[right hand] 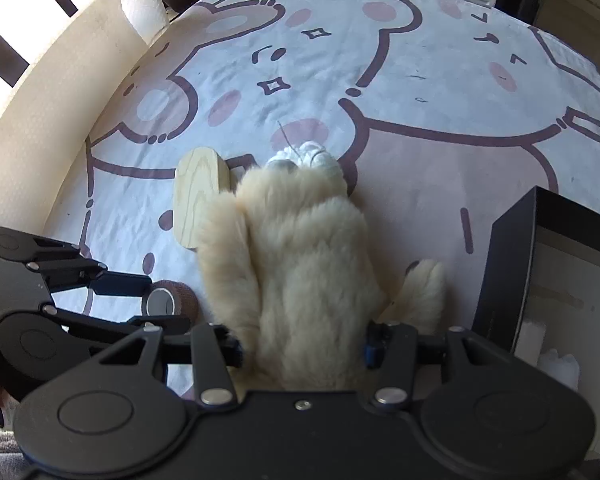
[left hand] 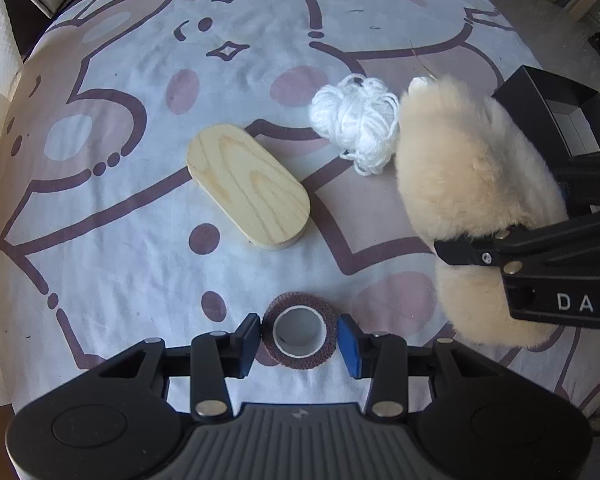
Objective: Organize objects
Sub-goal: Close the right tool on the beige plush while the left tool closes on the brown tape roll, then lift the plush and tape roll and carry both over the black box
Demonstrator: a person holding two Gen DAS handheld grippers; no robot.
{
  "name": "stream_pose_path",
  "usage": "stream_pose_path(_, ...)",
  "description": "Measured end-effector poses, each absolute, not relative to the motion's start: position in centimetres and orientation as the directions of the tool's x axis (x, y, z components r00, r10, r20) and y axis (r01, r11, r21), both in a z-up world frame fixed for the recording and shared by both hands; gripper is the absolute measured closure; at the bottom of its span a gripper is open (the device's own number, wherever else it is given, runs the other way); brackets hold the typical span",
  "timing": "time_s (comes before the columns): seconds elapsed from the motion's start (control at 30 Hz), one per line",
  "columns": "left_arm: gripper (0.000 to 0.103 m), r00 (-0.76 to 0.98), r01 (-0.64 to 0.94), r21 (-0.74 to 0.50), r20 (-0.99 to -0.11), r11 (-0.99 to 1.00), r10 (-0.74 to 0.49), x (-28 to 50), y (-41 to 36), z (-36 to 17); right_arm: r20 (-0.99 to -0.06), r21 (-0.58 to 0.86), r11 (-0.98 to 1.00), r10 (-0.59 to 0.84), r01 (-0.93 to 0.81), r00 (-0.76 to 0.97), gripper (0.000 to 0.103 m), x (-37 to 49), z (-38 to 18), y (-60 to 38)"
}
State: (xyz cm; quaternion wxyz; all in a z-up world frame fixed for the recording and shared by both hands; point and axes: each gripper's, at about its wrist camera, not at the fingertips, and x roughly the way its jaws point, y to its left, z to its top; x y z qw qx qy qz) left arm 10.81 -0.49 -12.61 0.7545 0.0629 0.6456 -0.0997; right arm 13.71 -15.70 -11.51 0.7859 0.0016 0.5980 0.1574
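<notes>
Left wrist view showed the left gripper point(left hand: 298, 334) pinching the light, stiff tape roll point(left hand: 299, 335) across its outer wall near the bed's point(left hand: 100, 208) near edge, while the right gripper point(right hand: 304, 350) squeezed the soft plush toy point(right hand: 300, 252).

Left matte-black plastic tongs point(left hand: 299, 338): ribbed grey housing, round black pivot caps, silver rivets, blue pads point(left hand: 350, 346) inside the fingers. Right matte-black plastic tongs point(right hand: 304, 350): same build, smooth black housing, one small centre screw; white lettering "DAS" on its side.
</notes>
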Motion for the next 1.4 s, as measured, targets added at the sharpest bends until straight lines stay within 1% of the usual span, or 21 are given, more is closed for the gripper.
stream_pose_path(0.2,0.058,0.133,0.236,-0.017,-0.990,0.971,-0.050,10.8,-0.5,-13.0,-0.938,0.189,0.950,0.249,-0.247,0.241,0.054,13.7,-11.5,-15.6)
stream_pose_path(0.37,0.060,0.150,0.233,-0.010,-0.988,0.972,-0.047,11.0,-0.5,-12.5,-0.935,0.193,0.951,0.252,-0.240,0.249,0.054,13.6,-11.2,-15.9)
stream_pose_path(0.63,0.060,0.242,0.173,-0.013,-0.969,0.985,-0.056,10.4,0.5,-9.9,-0.919,0.199,0.957,0.257,-0.210,0.299,0.054,13.0,-9.4,-16.3)
stream_pose_path(0.83,0.060,0.327,0.139,-0.013,-0.943,0.990,-0.058,9.5,0.6,-7.4,-0.898,0.184,0.964,0.243,-0.190,0.368,0.054,11.8,-7.5,-16.7)
stream_pose_path(1.13,0.060,0.428,0.115,0.022,-0.903,0.993,-0.030,7.6,0.3,-4.0,-0.862,0.145,0.975,0.208,-0.167,0.462,0.054,9.7,-4.5,-17.2)
stream_pose_path(1.4,0.060,0.509,0.064,-0.014,-0.859,0.998,-0.045,5.8,0.5,-1.3,-0.813,0.120,0.982,0.183,-0.149,0.553,0.054,7.5,-1.9,-17.8)
